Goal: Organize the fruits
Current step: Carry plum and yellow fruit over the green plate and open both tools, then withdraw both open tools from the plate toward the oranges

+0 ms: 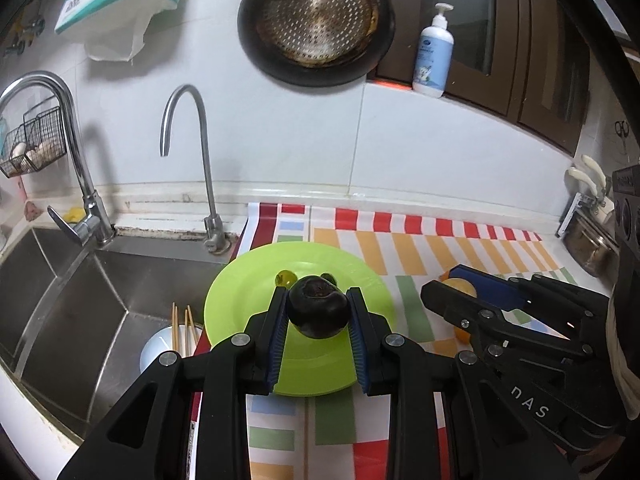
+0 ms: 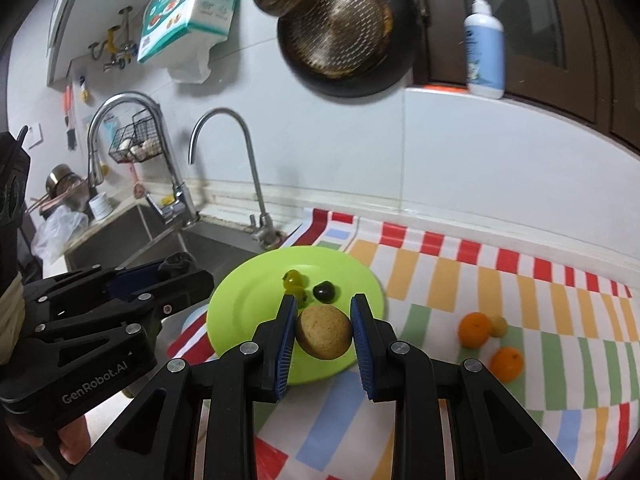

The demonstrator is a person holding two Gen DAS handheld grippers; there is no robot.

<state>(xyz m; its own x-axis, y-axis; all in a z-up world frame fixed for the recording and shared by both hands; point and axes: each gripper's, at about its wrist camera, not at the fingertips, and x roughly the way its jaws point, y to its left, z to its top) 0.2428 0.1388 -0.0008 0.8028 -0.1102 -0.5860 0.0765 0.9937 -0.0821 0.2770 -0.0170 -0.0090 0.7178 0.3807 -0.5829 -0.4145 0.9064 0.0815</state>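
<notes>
My left gripper (image 1: 318, 312) is shut on a dark purple round fruit (image 1: 318, 312), held above the green plate (image 1: 240, 300). A small yellow-green fruit (image 1: 285, 279) lies on the plate behind it. My right gripper (image 2: 324, 330) is shut on a tan round fruit (image 2: 324, 338), above the green plate's (image 2: 248, 300) near right part. On that plate lie yellow-green fruits (image 2: 295, 280) and a small dark fruit (image 2: 323, 291). Two oranges (image 2: 475, 329) (image 2: 506, 364) and a small yellow fruit (image 2: 499, 325) lie on the striped cloth (image 2: 440, 280) to the right.
A steel sink (image 1: 72, 292) lies left of the plate, with two faucets (image 1: 208, 184) and a bowl with chopsticks (image 1: 168, 344). A pan (image 1: 316, 24) hangs on the wall. A lotion bottle (image 1: 434, 56) stands on the ledge. A knife block (image 1: 592, 236) is at far right.
</notes>
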